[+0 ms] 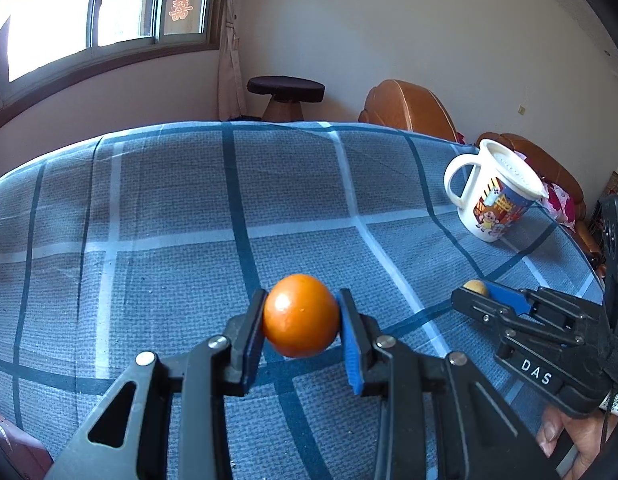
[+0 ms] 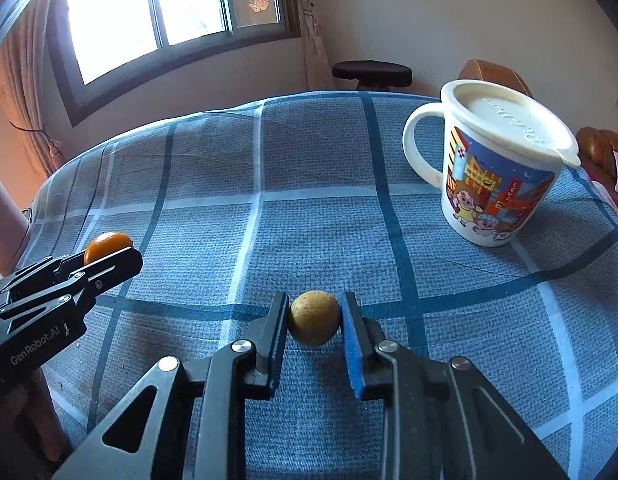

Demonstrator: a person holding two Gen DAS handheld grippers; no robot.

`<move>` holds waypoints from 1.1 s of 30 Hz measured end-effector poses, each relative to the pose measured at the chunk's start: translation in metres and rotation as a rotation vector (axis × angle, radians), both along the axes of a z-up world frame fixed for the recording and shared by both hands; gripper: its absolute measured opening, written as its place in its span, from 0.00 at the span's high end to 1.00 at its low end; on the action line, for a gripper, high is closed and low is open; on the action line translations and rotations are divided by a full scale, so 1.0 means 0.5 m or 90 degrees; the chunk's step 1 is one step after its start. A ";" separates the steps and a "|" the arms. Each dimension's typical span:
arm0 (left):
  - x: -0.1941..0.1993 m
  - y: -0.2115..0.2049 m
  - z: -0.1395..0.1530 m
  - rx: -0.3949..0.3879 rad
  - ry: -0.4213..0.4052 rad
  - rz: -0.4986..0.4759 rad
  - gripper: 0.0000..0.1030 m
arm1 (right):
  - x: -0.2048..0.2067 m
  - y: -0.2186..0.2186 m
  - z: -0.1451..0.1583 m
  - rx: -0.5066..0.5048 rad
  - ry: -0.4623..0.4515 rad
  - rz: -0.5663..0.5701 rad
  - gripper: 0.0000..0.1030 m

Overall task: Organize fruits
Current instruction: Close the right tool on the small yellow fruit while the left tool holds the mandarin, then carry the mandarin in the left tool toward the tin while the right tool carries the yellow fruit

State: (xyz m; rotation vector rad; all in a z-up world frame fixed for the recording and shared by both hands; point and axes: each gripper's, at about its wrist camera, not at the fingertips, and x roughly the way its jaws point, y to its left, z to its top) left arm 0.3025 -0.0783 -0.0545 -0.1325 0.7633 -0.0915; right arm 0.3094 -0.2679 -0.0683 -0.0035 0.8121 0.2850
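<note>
A round orange fruit [image 1: 301,316] sits between the blue pads of my left gripper [image 1: 302,298], which is shut on it above the blue checked tablecloth [image 1: 181,200]. In the right wrist view a small tan round fruit [image 2: 313,318] is pinched between the pads of my right gripper [image 2: 313,302], low over the cloth. Whether it rests on the cloth I cannot tell. From the right wrist view, the left gripper [image 2: 109,254] shows at the left edge with the orange fruit [image 2: 107,243]. From the left wrist view, the right gripper [image 1: 475,292] shows at the right with the tan fruit [image 1: 476,286].
A lidded white cartoon mug [image 2: 497,172] stands at the table's right side, also visible as the mug [image 1: 495,196]. Beyond the far edge are a dark stool [image 1: 285,92] and a brown sofa [image 1: 405,108]. A person's hand [image 1: 569,436] holds the right gripper.
</note>
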 end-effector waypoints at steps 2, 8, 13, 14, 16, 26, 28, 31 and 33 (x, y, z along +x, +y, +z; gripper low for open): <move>-0.009 0.000 0.003 0.003 -0.009 0.000 0.65 | -0.026 -0.004 0.007 0.003 -0.017 0.000 0.73; -0.052 -0.013 0.020 0.039 -0.049 -0.009 0.65 | -0.075 -0.009 0.023 0.015 -0.059 -0.008 0.73; -0.087 -0.020 0.029 0.059 -0.075 -0.018 0.65 | -0.119 0.006 0.040 0.016 -0.104 -0.009 0.73; -0.094 -0.020 0.031 0.061 -0.078 -0.020 0.65 | -0.122 0.014 0.040 0.019 -0.109 -0.006 0.73; -0.108 -0.019 0.033 0.065 -0.083 -0.023 0.65 | -0.139 0.028 0.041 0.024 -0.121 -0.004 0.73; -0.177 -0.011 0.041 0.082 -0.113 -0.019 0.65 | -0.220 0.069 0.058 0.029 -0.177 0.007 0.73; -0.186 -0.012 0.043 0.087 -0.120 -0.018 0.65 | -0.230 0.077 0.060 0.027 -0.184 0.012 0.73; -0.202 -0.013 0.045 0.094 -0.128 -0.017 0.65 | -0.244 0.085 0.062 0.031 -0.194 0.016 0.73; -0.213 -0.012 0.047 0.096 -0.133 -0.016 0.65 | -0.251 0.090 0.063 0.035 -0.200 0.020 0.73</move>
